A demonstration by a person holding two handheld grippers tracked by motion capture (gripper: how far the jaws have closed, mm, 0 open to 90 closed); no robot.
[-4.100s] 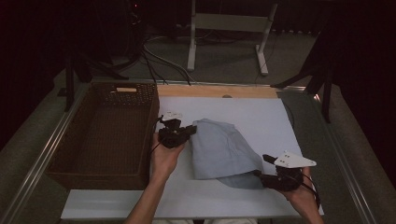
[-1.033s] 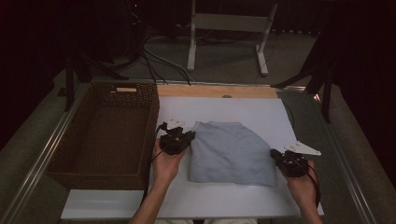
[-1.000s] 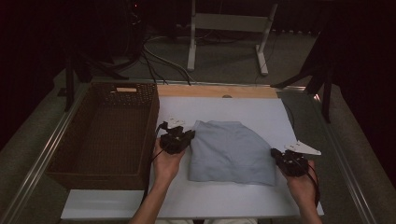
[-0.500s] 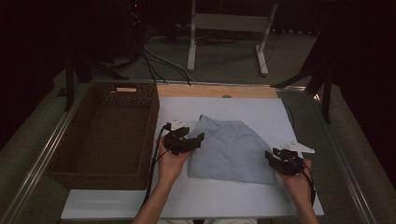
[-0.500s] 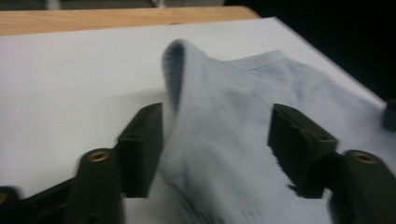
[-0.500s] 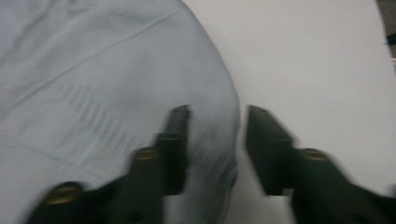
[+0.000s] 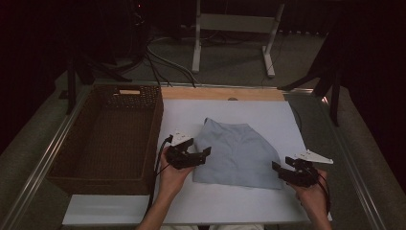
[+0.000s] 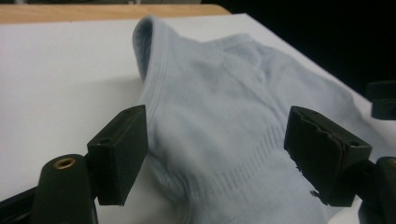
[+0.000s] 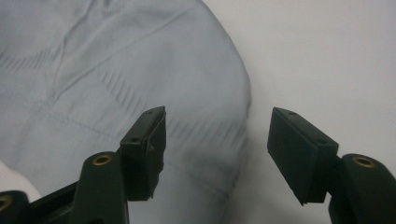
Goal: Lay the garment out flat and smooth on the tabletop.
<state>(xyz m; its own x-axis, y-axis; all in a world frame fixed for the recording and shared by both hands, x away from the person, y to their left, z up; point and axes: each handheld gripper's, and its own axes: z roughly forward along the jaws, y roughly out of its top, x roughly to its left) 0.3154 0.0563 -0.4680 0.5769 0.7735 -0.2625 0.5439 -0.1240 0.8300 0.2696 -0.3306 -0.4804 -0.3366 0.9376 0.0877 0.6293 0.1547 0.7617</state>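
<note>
Both grippers' fingers have just been opening, left gripper and right gripper releasing the folded pale-blue knit garment; it lies flat on the white tabletop; fold step likely complete.

This is looking like a lab or recording studio rather than a home: a white desk with metal rails along its edges is standing on grey carpet, black cables are trailing across the floor behind it, a white metal stand is sitting in the dark background, and dim surroundings are leaving the desk as the lit spot
</note>
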